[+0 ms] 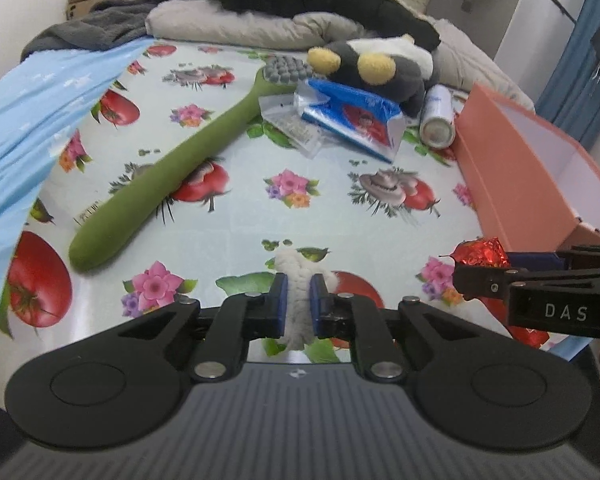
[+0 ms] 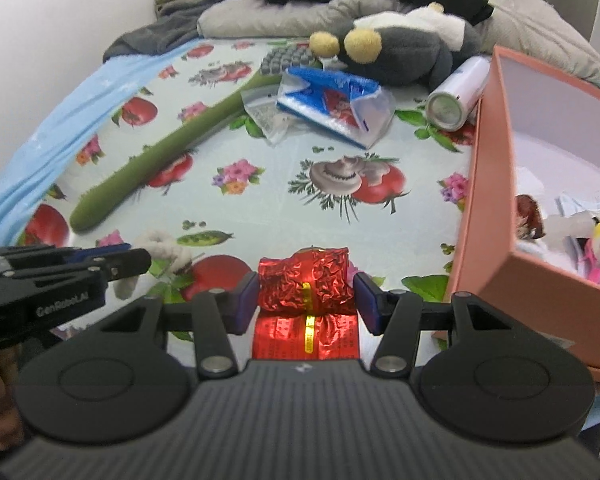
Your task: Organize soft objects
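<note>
In the left wrist view my left gripper [image 1: 299,285] is shut on a white fluffy soft piece [image 1: 298,266], held just above the patterned tablecloth [image 1: 240,216]. The right wrist view shows that same gripper [image 2: 142,261] and fluffy piece [image 2: 165,249] at the left. My right gripper [image 2: 306,294] is shut on a crumpled red foil packet [image 2: 304,280], its blue pads against both sides. From the left view, the right gripper [image 1: 466,278] and the packet [image 1: 482,252] sit at the right, next to the pink box [image 1: 520,168].
The open pink box [image 2: 488,184] on the right holds several small items. A long green plush [image 1: 172,168], a grey plush toy [image 1: 380,68], a blue wrapper [image 1: 352,116] and a white can [image 1: 436,120] lie further back. Blankets and pillows are piled behind.
</note>
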Demonstrator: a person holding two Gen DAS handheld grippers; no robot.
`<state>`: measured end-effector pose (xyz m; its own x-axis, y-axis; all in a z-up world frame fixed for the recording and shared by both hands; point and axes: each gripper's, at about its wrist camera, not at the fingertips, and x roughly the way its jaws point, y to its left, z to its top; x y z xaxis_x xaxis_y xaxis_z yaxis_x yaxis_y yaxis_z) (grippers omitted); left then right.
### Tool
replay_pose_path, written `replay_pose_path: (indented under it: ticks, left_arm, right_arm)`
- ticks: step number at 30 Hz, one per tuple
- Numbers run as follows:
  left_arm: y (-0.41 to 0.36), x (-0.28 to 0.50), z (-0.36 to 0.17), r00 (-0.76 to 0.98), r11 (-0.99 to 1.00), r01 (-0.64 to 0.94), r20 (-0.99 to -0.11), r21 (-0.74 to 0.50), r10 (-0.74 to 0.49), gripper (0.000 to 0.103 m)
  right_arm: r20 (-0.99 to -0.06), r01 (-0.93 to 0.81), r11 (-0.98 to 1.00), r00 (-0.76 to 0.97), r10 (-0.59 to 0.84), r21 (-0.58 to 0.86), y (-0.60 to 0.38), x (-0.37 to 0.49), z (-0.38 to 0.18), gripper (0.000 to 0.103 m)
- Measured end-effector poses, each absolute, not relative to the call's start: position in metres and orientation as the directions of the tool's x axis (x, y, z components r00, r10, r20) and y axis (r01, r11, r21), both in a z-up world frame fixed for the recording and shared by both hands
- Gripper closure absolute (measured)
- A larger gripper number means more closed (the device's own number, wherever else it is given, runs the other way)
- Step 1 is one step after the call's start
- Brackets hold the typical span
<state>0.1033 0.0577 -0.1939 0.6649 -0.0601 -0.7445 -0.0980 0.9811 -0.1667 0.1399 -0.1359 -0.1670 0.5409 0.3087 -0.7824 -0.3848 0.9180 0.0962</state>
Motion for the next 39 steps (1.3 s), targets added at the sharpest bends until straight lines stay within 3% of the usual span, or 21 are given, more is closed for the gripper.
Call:
replay_pose_path:
  ticks: [21, 32, 39]
  left_arm:
    - [0.037, 0.080, -0.050, 0.847, 0.974, -0.055, -0.526, -0.219, -0.071, 0.089]
    - [-0.010, 0.080, 0.004, 0.892, 0.970, 0.077, -0.418, -0.229, -0.170, 0.089]
    - [-0.052, 0.099, 0.012, 0.872, 0.952, 0.174, -0.410, -0.250, -0.267, 0.089]
  right_arm:
    - [-0.543, -0.359, 0.928, 0.763, 0.351, 0.095, -0.159, 0.107, -0.038, 0.048]
    - [-0.435, -0.281, 0.956, 0.852, 0.290, 0.087, -0.197, 0.095, 0.007, 0.048]
    - [-0.417, -0.197, 0.976, 0.883, 0.216, 0.088, -0.233, 0.098, 0.010, 0.048]
